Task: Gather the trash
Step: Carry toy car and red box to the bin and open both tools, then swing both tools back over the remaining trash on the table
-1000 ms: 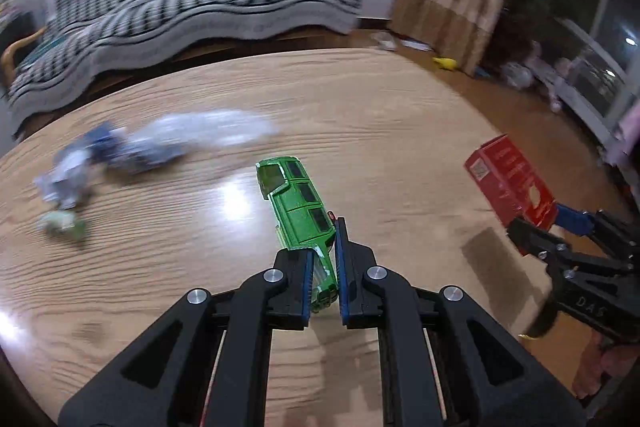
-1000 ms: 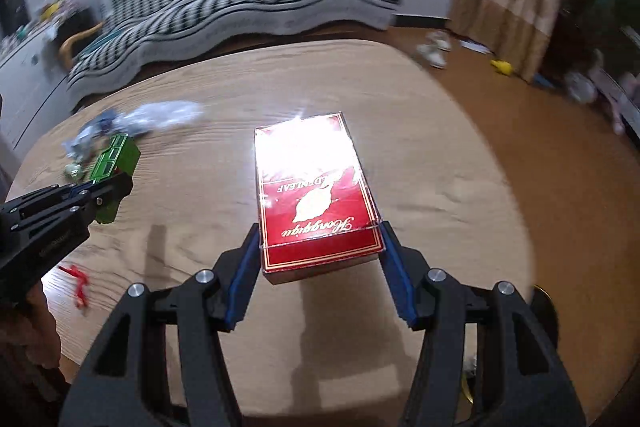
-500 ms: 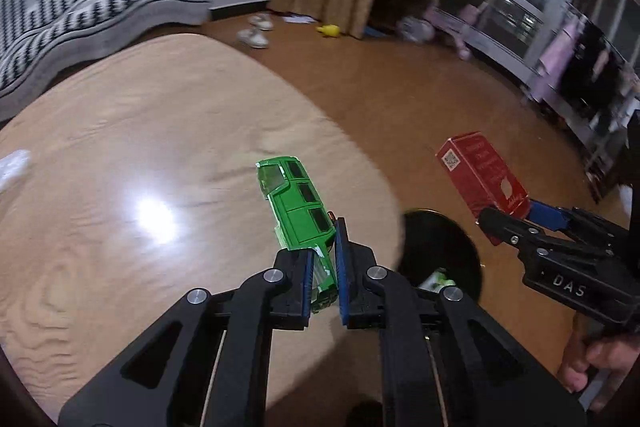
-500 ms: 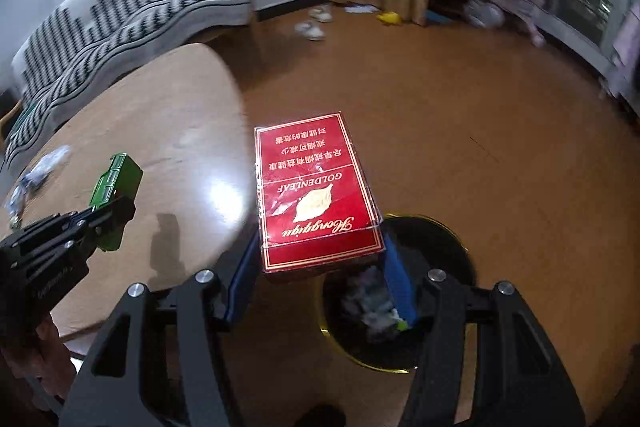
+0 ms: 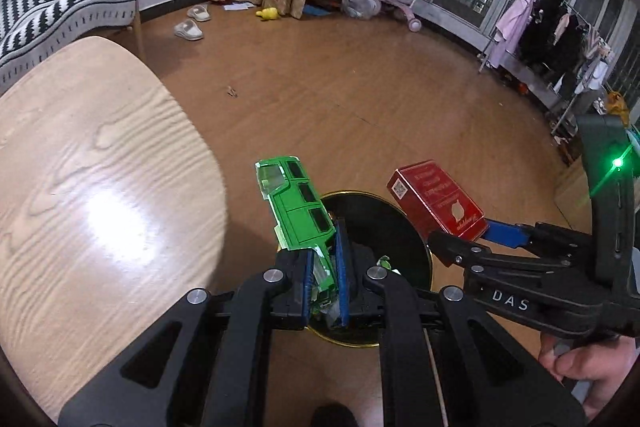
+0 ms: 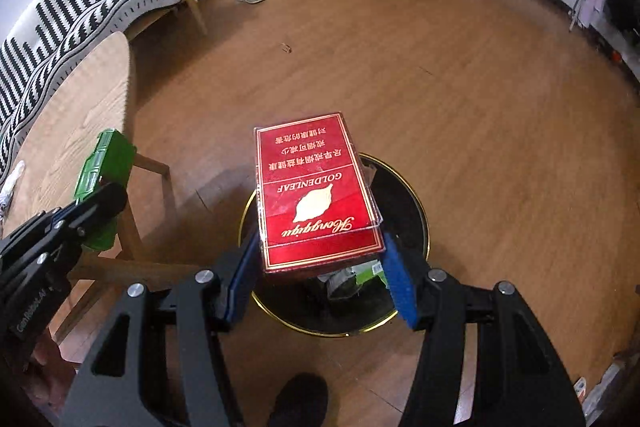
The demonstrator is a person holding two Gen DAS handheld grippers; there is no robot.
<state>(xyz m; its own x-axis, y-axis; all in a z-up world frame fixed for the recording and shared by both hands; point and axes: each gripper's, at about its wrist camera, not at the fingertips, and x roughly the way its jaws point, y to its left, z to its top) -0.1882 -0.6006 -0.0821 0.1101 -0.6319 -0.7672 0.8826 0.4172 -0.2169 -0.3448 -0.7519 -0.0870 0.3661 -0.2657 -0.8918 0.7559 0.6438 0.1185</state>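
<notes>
Trash bin (image 5: 404,227) on the floor, right below both loads. Left wrist view: left gripper (image 5: 325,281) clamped thin on green toy car (image 5: 298,211), above the bin's near rim; best nudged inward before letting go. Right wrist view: right gripper (image 6: 320,275) pinching red cigarette box (image 6: 316,199) over the bin's mouth; shows litter inside, mostly hidden from the other side.

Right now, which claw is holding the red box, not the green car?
The right claw. Its blue pads grip the red box over the black bin. The left claw pinches the green car.
</notes>
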